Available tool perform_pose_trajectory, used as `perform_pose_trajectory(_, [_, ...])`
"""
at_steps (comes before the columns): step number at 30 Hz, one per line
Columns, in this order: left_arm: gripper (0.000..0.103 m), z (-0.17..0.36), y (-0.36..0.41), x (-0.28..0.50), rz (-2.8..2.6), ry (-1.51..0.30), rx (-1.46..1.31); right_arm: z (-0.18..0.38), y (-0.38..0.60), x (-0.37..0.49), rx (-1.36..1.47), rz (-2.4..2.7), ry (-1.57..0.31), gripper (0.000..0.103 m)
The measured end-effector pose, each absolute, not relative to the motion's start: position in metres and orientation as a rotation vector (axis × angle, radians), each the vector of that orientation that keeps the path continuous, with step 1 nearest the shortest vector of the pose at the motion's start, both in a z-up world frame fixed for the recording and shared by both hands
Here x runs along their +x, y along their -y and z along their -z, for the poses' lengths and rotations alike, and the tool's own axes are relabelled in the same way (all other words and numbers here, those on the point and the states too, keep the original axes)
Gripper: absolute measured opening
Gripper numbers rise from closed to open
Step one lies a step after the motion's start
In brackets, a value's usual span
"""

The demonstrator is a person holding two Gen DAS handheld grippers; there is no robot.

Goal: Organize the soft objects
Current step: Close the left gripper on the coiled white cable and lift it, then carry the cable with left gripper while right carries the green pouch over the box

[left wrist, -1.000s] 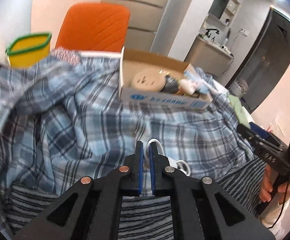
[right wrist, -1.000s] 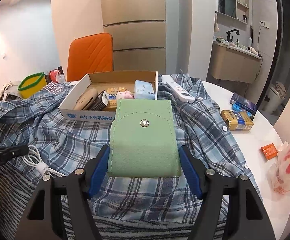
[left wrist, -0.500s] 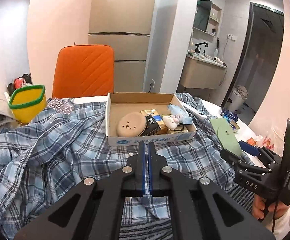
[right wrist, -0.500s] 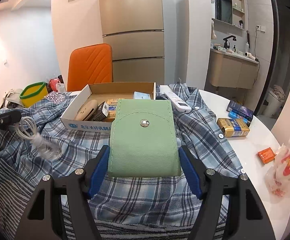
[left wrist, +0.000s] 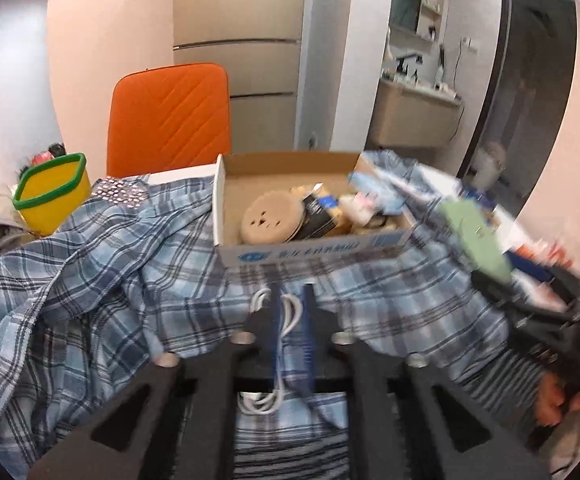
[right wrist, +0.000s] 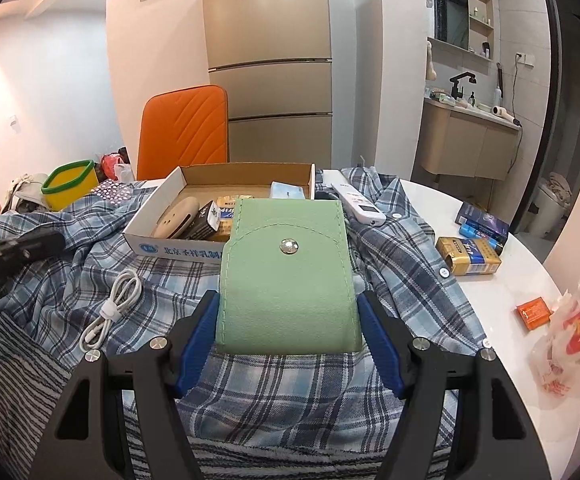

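Cable (right wrist: 110,309) lies on the plaid shirt (right wrist: 401,264), my left tongs (left wrist: 293,300) just parting; right tongs (right wrist: 288,316) pinch the green pouch (right wrist: 286,280)

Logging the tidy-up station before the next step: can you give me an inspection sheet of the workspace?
Surface: white table, mostly under a plaid shirt.
Job's things: green pouch, held above the shirt; cardboard box, part filled.
Clutter: gold packet, orange packet, plastic bag on bare table.
Grippers: left tongs open, jaws have just been opening, nothing between; right tongs shut on green pouch.
Cables: white cable, coiled, lying on shirt.
Surroundings: orange chair, fridge.
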State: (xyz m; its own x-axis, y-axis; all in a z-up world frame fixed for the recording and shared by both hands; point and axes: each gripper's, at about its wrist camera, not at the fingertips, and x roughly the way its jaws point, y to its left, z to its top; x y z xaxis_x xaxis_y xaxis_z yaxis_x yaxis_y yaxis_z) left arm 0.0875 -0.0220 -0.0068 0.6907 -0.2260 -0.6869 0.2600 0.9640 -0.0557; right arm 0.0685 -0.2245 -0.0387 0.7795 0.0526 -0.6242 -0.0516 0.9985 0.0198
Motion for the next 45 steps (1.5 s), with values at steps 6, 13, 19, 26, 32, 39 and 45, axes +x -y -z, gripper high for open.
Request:
perform_pose_trajectory(6, [0.063,0.032,0.01,0.096,0.256,-0.788,0.056,0.041,0.219,0.068,-0.022,-0.069,-0.681,0.071])
perform_pose_trajectory(13, [0.019,0.061,0.003,0.109,0.311,-0.884,0.012,0.043,0.218,0.069,-0.029,-0.068,-0.687,0.071])
perform_pose_trajectory(19, [0.019,0.072,0.006,0.111,0.331,-0.91,0.018,0.043,0.218,0.069,-0.031,-0.069,-0.69,0.071])
perform_pose_trajectory(26, [0.019,0.081,0.01,0.114,0.335,-0.943,0.042,0.044,0.218,0.069,-0.034,-0.071,-0.69,0.071])
perform_pose_trajectory(32, [0.02,0.087,0.014,0.117,0.328,-0.97,0.064,0.044,0.216,0.069,-0.04,-0.074,-0.691,0.071])
perform_pose_trajectory(39, [0.024,0.092,0.017,0.121,0.322,-0.993,0.087,0.045,0.215,0.069,-0.043,-0.075,-0.696,0.071])
perform_pose_trajectory(45, [0.02,0.078,0.014,0.106,0.328,-0.88,0.08,0.046,0.216,0.069,-0.039,-0.07,-0.692,0.071])
